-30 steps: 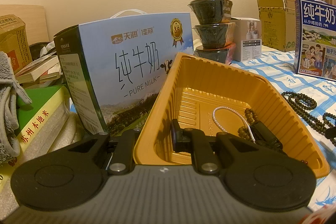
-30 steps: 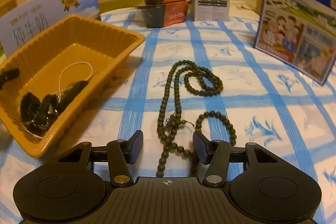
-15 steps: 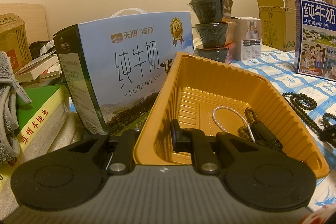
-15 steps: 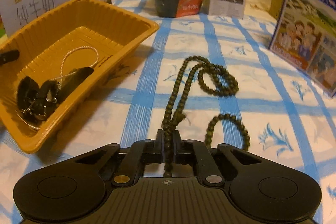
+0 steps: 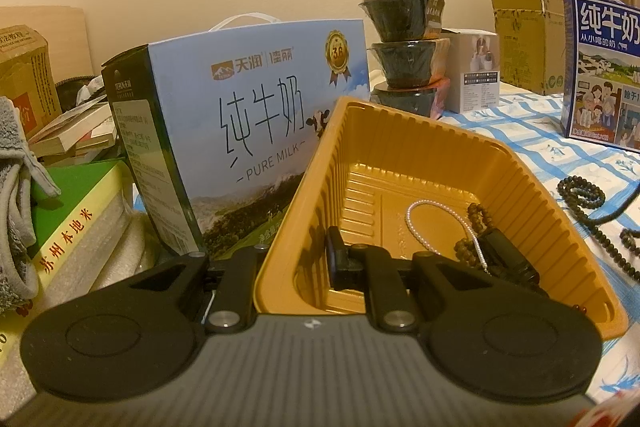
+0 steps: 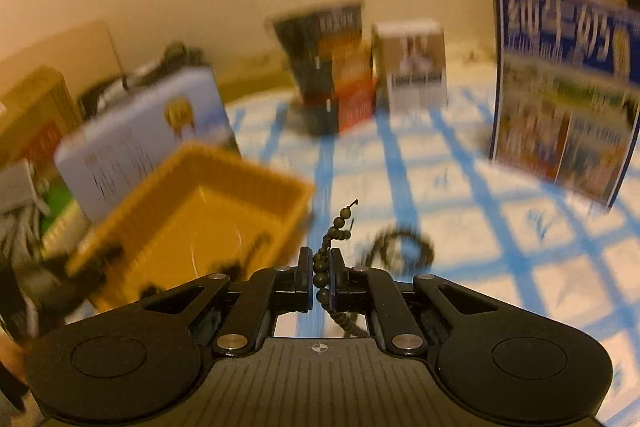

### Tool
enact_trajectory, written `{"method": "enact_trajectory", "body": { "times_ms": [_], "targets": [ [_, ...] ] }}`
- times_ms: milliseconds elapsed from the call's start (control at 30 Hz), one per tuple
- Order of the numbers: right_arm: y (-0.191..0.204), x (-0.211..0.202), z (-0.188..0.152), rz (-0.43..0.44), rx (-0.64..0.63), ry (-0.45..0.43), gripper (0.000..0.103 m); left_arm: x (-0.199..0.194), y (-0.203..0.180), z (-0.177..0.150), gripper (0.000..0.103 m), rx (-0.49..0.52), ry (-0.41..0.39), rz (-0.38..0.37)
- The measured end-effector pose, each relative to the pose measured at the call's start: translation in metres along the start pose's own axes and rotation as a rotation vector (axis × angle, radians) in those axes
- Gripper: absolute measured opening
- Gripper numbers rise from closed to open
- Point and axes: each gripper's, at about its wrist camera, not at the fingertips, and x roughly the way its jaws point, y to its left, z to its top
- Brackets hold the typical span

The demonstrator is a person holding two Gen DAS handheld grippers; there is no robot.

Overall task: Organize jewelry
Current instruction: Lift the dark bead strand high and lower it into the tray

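My left gripper (image 5: 294, 267) is shut on the near wall of an orange plastic tray (image 5: 520, 163), one finger outside it and one inside. A white pearl strand (image 5: 416, 223), brown beads (image 5: 476, 215) and a black piece (image 5: 508, 259) lie in the tray. A dark bead necklace (image 5: 580, 191) shows at the right on the blue-checked cloth. In the blurred right wrist view my right gripper (image 6: 320, 267) is shut on that bead necklace (image 6: 340, 223), raised above the cloth. A loop of its beads (image 6: 400, 247) hangs below, to the right of the tray (image 6: 240, 163).
A pale blue milk carton (image 5: 256, 123) stands behind the tray's left side. Three stacked black bowls (image 5: 404, 55), a small white box (image 5: 476, 71), a cardboard box (image 5: 528, 27) and a dark blue milk box (image 5: 600, 75) line the back. Books (image 5: 68, 211) and a grey cloth (image 5: 16, 187) sit left.
My right gripper closed on the dark bead necklace on the cloth and then lifted it up. The left gripper and the tray have stayed still.
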Motion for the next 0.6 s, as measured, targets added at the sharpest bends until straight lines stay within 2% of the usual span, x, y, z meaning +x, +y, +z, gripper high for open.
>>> {"method": "enact_trajectory", "body": {
  "times_ms": [200,600],
  "targets": [
    [0.013,-0.046,0.066,0.01,-0.044,-0.1,0.007,0.001,0.0,0.002,0.014,0.002,0.015,-0.003],
    [0.045,-0.127,0.153,0.063,-0.123,-0.177,0.007,0.004,0.001,0.003,0.014,0.005,0.031,-0.004]
  ]
}}
